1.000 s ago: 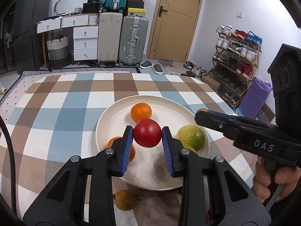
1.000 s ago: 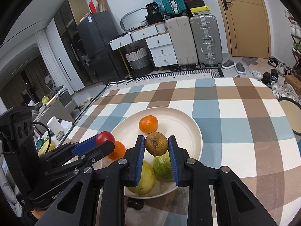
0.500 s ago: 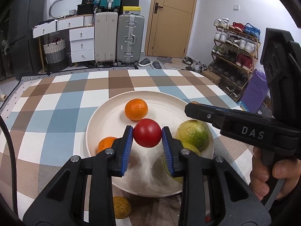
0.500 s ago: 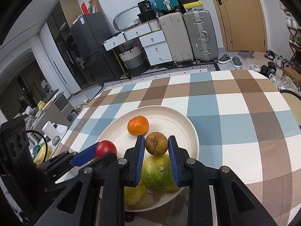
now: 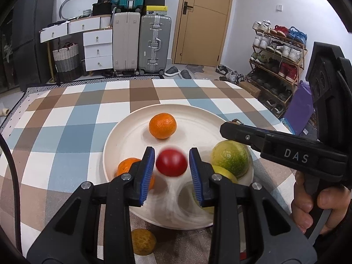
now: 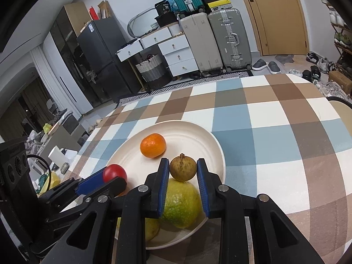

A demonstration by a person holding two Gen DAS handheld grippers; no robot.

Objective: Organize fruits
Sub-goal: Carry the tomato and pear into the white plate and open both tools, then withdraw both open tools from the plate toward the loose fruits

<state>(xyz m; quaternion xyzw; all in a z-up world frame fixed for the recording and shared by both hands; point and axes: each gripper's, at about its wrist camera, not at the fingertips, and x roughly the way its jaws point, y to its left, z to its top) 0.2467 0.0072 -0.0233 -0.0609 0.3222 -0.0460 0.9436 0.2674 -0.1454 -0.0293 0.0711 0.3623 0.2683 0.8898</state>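
Note:
A cream plate [image 5: 198, 118] [image 6: 198, 132] sits on the checked tablecloth. It holds an orange [image 5: 162, 125] [image 6: 153, 145], a second orange [image 5: 126, 166], a green-yellow fruit [image 5: 230, 158] [image 6: 182, 202] and a yellow fruit [image 6: 151, 227]. My left gripper [image 5: 171, 164] has its jaws slightly apart; the red fruit [image 5: 171, 163] [image 6: 114, 172] is blurred between them, just off the pads, above the plate. My right gripper [image 6: 183, 170] is shut on a small brown fruit [image 6: 183, 169], held above the plate's near right.
A small yellow-brown fruit [image 5: 143, 241] lies on the cloth in front of the plate. Suitcases [image 5: 154, 44], drawers and a door stand beyond the table's far edge. A shoe rack [image 5: 277, 50] is to the right.
My left gripper's jaws have spread a little and the red fruit now shows blurred, loose between them. Both grippers have shifted over the plate. The right gripper still holds the brown fruit.

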